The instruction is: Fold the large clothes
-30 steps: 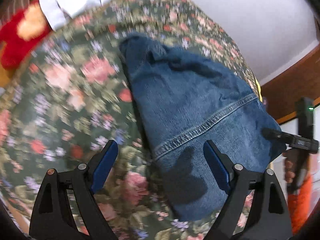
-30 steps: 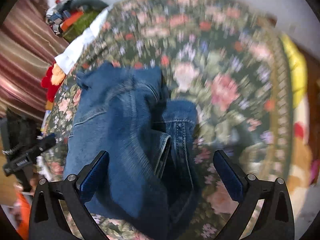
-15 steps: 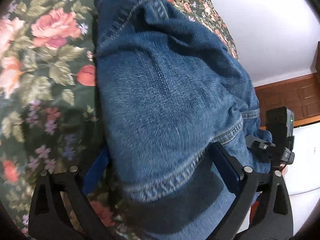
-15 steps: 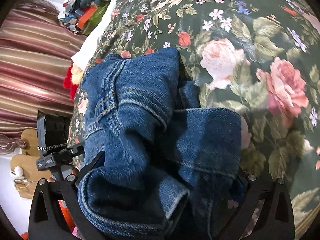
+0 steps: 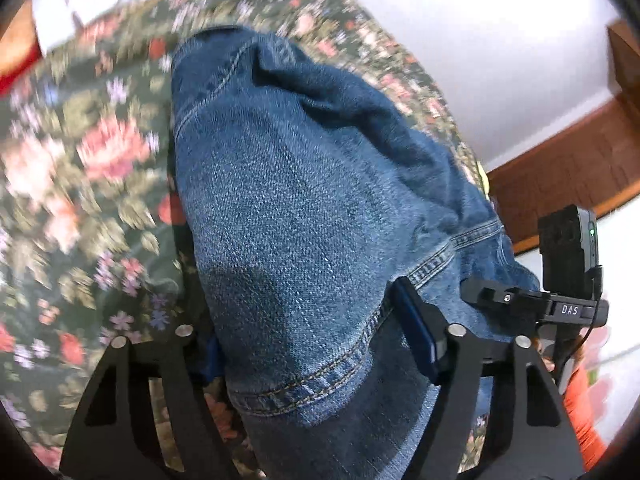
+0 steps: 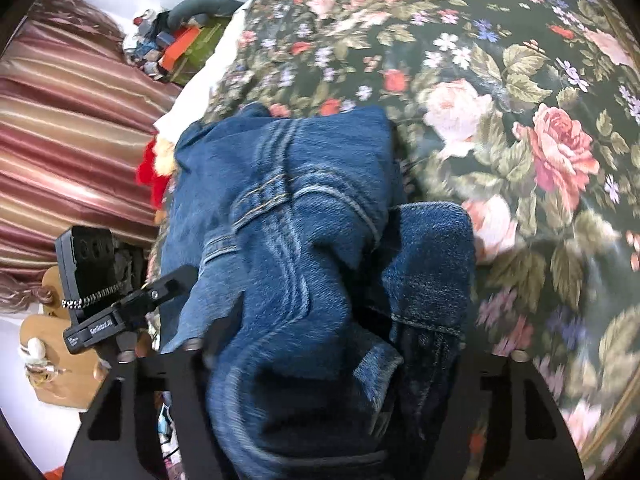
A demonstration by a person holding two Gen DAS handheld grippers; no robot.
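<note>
Both the left gripper [image 5: 316, 354] and the right gripper [image 6: 320, 350] are being held clamped on the denim jacket [image 5: 304, 216], side by side at its near edge.

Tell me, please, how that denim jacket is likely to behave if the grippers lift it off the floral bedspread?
The denim jacket will probably sag and drape: it already lies in soft folds over the floral bedspread. Its thick seams and layered bulk suggest it is fairly heavy for cloth. The coarse weave should grip well between the left gripper fingers, so slipping seems unlikely.

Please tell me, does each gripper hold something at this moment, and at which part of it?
Both grip the folded denim garment. The left gripper pinches its near stitched hem; the right gripper pinches the near bunched end, though its fingertips are hidden by cloth.
</note>
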